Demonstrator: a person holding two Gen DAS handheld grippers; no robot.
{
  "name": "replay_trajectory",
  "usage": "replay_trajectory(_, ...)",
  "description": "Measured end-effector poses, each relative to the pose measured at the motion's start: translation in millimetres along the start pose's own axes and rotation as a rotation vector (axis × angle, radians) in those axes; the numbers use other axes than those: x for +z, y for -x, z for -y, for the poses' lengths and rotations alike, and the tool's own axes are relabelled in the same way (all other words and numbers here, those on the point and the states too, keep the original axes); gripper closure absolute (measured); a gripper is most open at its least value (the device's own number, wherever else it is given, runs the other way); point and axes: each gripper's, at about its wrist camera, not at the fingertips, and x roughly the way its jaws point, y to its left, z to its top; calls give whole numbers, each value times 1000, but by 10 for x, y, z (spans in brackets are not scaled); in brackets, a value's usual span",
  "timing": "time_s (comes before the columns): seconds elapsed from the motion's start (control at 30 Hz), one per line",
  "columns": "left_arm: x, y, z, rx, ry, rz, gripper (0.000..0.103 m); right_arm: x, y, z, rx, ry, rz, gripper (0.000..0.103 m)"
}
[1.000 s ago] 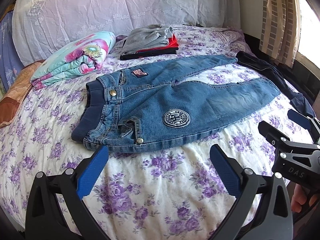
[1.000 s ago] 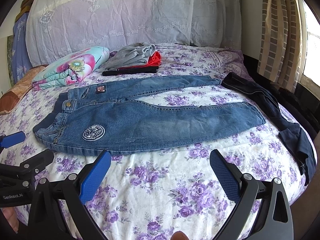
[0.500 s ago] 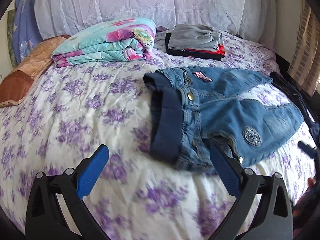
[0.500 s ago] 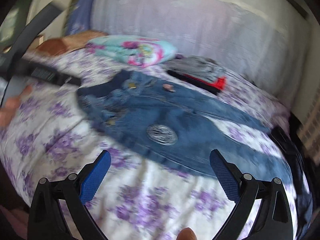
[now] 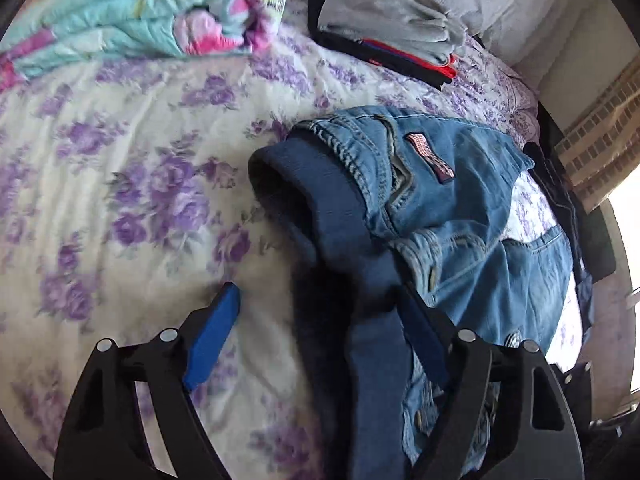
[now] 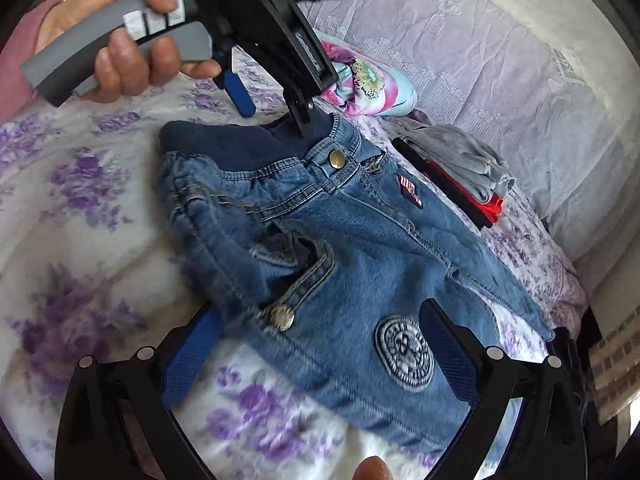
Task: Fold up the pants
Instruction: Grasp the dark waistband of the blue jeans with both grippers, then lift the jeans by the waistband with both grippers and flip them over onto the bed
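Small blue jeans [image 5: 460,216] with a dark navy knit waistband [image 5: 320,216] lie flat on the flowered bedspread [image 5: 120,184]. In the right wrist view the jeans [image 6: 360,248] show a round patch on the near leg. My left gripper [image 5: 320,312] is open right over the waistband, its jaws astride the band's near part. It also shows in the right wrist view [image 6: 276,108] with one finger down at the waistband's top edge. My right gripper [image 6: 320,332] is open just above the near hip of the jeans, with denim lying between its jaws.
A folded floral quilt [image 5: 132,20] and a stack of folded grey, red and black clothes [image 5: 392,36] lie near the pillows [image 6: 480,52]. A dark garment [image 5: 568,208] lies along the bed's right edge by the curtain.
Both grippers have moved in close to the jeans' waist end. The left now straddles the waistband, the right hovers over the near hip. Both stay open.
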Motion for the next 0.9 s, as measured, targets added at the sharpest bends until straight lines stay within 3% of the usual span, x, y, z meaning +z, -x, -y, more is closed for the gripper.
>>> replay_trajectory(0.07, 113, -51, 7, -20, -18, 17, 25, 27, -40, -6, 20, 8, 1, 24)
replay_trajectory(0.13, 185, -107, 27, -39, -44, 14, 27, 44, -65, -32, 43, 26, 0, 50)
replay_trajectory(0.17, 209, -125, 37, -40, -58, 13, 30, 46, -65, -58, 40, 39, -1, 56)
replay_trajectory(0.2, 224, -142, 64, -40, -82, 14, 42, 49, -64, -74, 18, 54, 1, 69)
replay_trajectory(0.23, 243, -146, 84, -61, -93, 7, 64, 53, -51, -90, 7, 63, 4, 75)
replay_trajectory(0.3, 277, -150, 73, -105, -76, -3, 81, 77, -11, -98, -8, 74, 11, 81)
replay_trajectory(0.47, 238, -5, 79, -115, -73, 54, 89, 200, 176, -47, -56, 62, 19, 85)
replay_trajectory(0.6, 118, 382, 121, -102, -113, 148, 92, 316, 459, -61, -46, 67, 62, 85)
replay_trajectory(0.7, -30, 700, 10, -86, -113, 212, 93, 388, 680, -225, 14, 79, 109, 85)
replay_trajectory(0.9, -543, 1099, -471, -21, -15, 290, 92, 450, 789, -722, 144, 137, 161, 85)
